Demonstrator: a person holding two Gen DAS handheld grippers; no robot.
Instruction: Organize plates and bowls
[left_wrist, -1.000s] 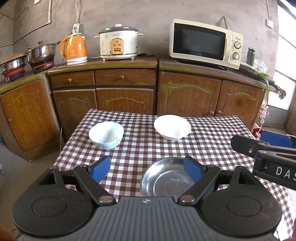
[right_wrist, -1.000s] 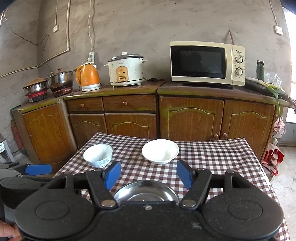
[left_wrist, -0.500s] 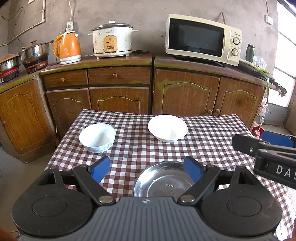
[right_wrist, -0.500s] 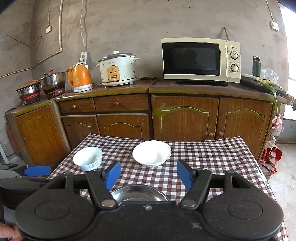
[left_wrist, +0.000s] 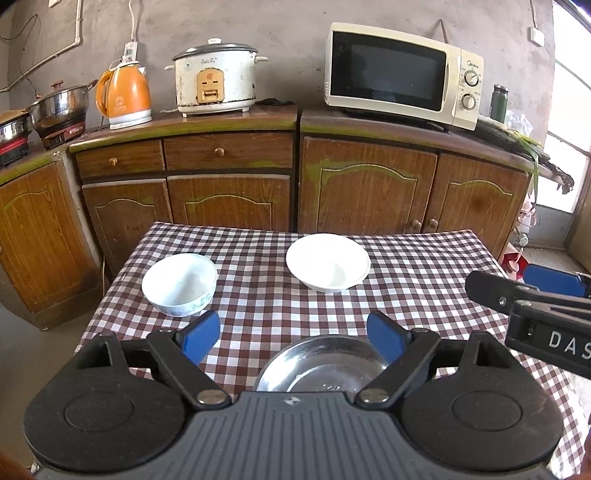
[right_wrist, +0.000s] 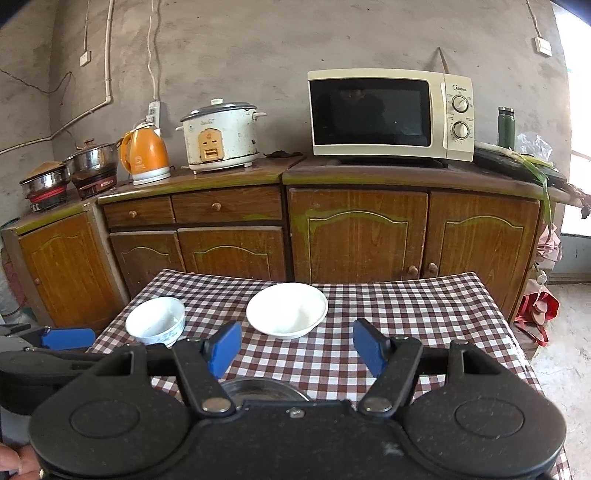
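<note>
On the tabletop (left_wrist: 424, 280), covered by a brown-and-white checked cloth, three bowls are seen. Toward the left edge a small bowl (left_wrist: 180, 283) with a blue pattern on its outside is set upright. Near the far edge, about the middle of the tabletop, a wider white bowl (left_wrist: 328, 266) is placed, well apart from the small one. At the near edge a steel bowl (left_wrist: 321, 365) is set, partly hidden behind the gripper body in both views; in the right wrist view only its far rim (right_wrist: 264, 387) is shown.

The left gripper (left_wrist: 291, 334) is held above the near part of the tabletop with its jaws spread wide and nothing between the blue pads (left_wrist: 201, 334); the steel bowl is seen below and behind the right pad, untouched as far as can be told. The right gripper (right_wrist: 295, 345) is held just to the right of the left one, likewise spread apart and empty, with the white bowl seen beyond the gap between its fingers. Each gripper is caught at the edge of the other's view.

Behind the table a row of wooden cabinets (right_wrist: 354, 236) is seen, on which pots (right_wrist: 90, 162), an orange kettle (right_wrist: 146, 155), a rice cooker (right_wrist: 221, 134), a microwave (right_wrist: 391, 114) and a dark flask (right_wrist: 505, 127) are lined up.
</note>
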